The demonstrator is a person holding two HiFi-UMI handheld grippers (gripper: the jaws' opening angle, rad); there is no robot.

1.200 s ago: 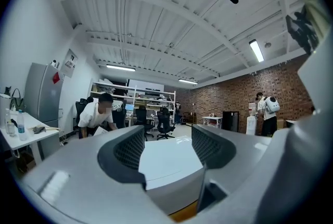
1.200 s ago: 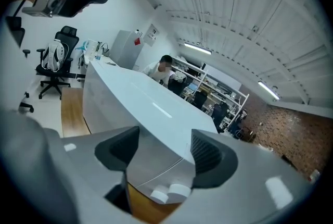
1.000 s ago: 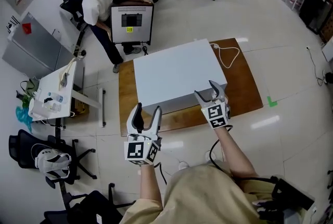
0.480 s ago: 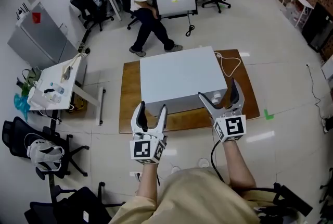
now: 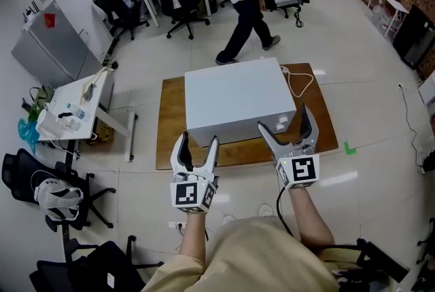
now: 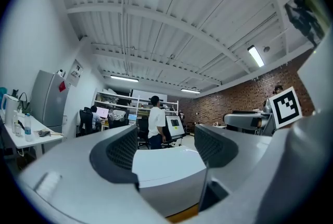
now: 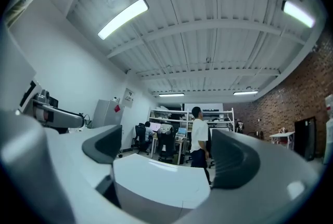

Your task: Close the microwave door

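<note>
- The microwave (image 5: pixel 234 104) sat on a wooden board (image 5: pixel 168 124) on the floor, just beyond both grippers, with its near face towards the person.
- No door leaf stuck out from the box in the head view, and that face looked flush in both gripper views. I judged the door to be shut or very nearly so.
- The left gripper (image 5: pixel 197 141) hovered off the near left part of the box. Its fingers (image 6: pixel 120 151) were spread, with nothing between them.
- The right gripper (image 5: pixel 284 119) hung over the near right corner, jaws wide apart and holding nothing.
- If the latch had not caught, the sound move was a short, square push on the door's free edge towards the far side. It was better made with the flat back of one jaw than with a tip, so the contact would not skid.
- I could not tell which edge carried the hinge, so that needed a look before pushing.
- The box seemed likely to slide on the smooth board. Bracing its far left side with the other gripper would have kept it in place.
- The white cable (image 5: pixel 300 75) lay at the far right, well away from the push.
</note>
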